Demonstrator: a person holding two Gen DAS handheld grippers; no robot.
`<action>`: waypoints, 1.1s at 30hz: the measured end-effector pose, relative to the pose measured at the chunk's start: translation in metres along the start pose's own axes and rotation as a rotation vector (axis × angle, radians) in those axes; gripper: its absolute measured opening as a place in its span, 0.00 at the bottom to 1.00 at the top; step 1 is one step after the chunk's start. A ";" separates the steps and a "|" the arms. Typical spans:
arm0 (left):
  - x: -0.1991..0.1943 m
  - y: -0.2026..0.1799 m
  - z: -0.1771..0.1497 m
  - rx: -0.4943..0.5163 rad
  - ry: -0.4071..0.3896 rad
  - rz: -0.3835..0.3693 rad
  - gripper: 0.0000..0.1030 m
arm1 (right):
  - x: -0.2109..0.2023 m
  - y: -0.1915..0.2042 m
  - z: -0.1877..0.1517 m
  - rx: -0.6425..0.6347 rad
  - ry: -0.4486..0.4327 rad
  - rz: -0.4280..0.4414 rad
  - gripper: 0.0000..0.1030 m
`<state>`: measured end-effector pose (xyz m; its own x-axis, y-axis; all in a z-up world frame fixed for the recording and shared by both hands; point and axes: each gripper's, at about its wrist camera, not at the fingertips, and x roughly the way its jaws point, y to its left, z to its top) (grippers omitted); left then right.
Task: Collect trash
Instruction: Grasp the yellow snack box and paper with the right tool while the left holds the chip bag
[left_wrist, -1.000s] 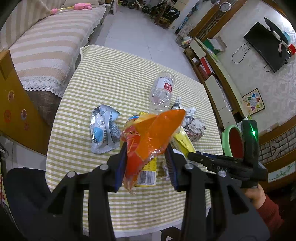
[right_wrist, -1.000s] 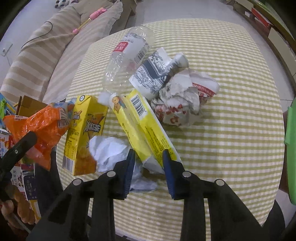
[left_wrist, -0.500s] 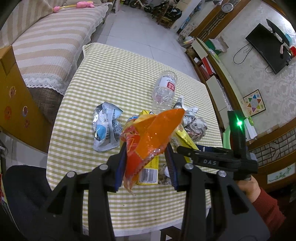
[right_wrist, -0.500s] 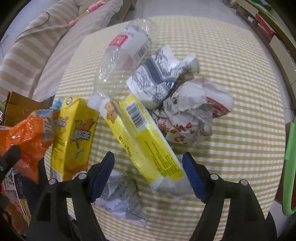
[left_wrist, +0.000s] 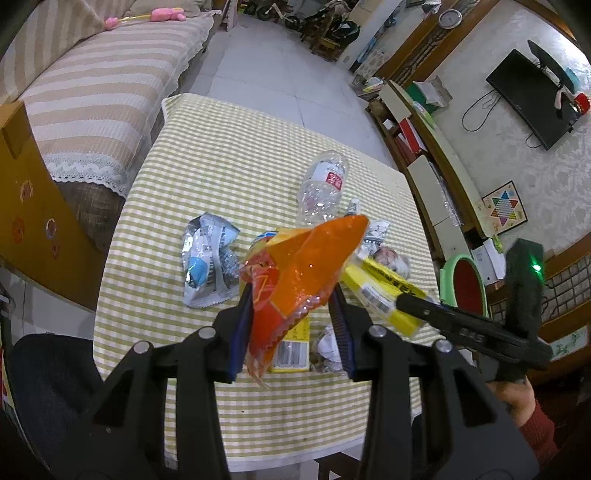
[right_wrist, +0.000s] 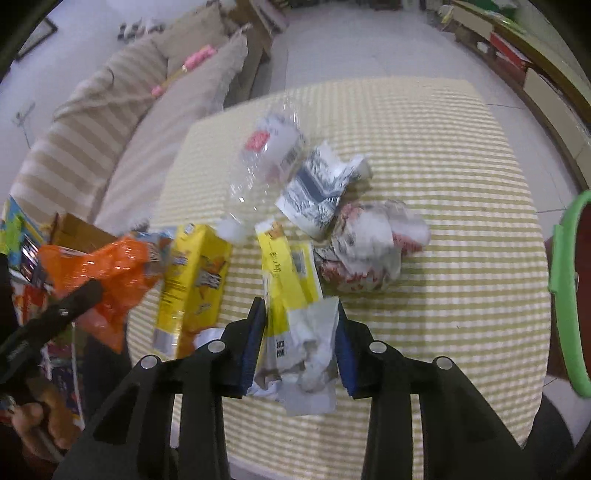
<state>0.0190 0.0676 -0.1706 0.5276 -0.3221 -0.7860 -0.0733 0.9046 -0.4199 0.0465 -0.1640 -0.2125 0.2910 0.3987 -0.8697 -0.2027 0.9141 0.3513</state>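
Observation:
My left gripper (left_wrist: 291, 306) is shut on an orange snack bag (left_wrist: 303, 269) and holds it above the checked table (left_wrist: 221, 166). My right gripper (right_wrist: 299, 325) is shut on a long yellow wrapper (right_wrist: 291, 273), gripped at its crumpled white end and lifted off the cloth; it also shows in the left wrist view (left_wrist: 384, 295). On the table lie a yellow carton (right_wrist: 192, 284), a clear plastic bottle (right_wrist: 266, 162), a blue-white wrapper (right_wrist: 321, 192), a crumpled red-white paper (right_wrist: 369, 251) and a silver-blue bag (left_wrist: 207, 258).
A green-rimmed bin (right_wrist: 569, 280) stands off the table's right side, also seen in the left wrist view (left_wrist: 465, 284). A striped sofa (left_wrist: 92, 81) is left of the table. A small crumpled paper (left_wrist: 328, 350) lies near the front edge.
My right gripper opened around the yellow wrapper's near end, then closed on it and lifted it. The left gripper stayed nearly still with the orange bag.

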 end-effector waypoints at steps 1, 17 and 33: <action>0.000 -0.003 0.000 0.005 -0.001 -0.003 0.37 | -0.004 -0.002 -0.002 0.009 -0.007 0.008 0.33; -0.002 -0.025 0.000 0.062 0.000 -0.004 0.37 | 0.005 -0.003 -0.030 -0.044 0.087 -0.079 0.57; -0.005 -0.024 -0.001 0.061 -0.002 0.000 0.37 | 0.037 0.005 -0.045 -0.242 0.186 -0.297 0.65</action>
<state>0.0174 0.0466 -0.1574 0.5294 -0.3213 -0.7852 -0.0214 0.9202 -0.3909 0.0143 -0.1479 -0.2584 0.2004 0.0804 -0.9764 -0.3557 0.9346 0.0039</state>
